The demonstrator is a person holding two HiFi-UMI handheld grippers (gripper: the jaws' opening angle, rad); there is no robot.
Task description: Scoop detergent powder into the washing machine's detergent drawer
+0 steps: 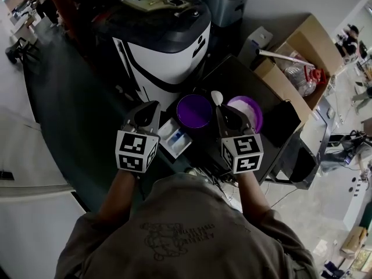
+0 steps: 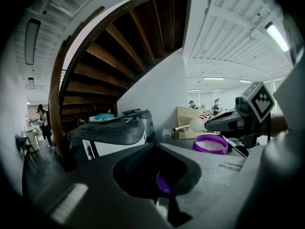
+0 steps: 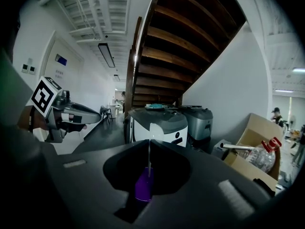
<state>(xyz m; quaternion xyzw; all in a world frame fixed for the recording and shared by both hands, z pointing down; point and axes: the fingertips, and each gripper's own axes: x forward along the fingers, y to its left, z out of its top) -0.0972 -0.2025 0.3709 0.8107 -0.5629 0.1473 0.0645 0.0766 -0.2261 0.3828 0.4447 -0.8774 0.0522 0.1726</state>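
Gripping scoop [image 1: 216,97], right tool [image 1: 223,107] between lid [image 1: 194,110], tub [image 1: 256,113].

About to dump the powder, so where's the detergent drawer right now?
Head view, centre: the detergent drawer sits just right of the left gripper, on the person's side of the purple lid.

Off to my right I've got an open cardboard box [image 1: 306,41], with a clear plastic bottle [image 3: 265,159] with a red cap lying inside and a pale tube [image 3: 238,147] resting across its rim. Wooden stairs [image 3: 181,46] sweep overhead. A grey cabinet [image 3: 198,121] stands by the white wall.
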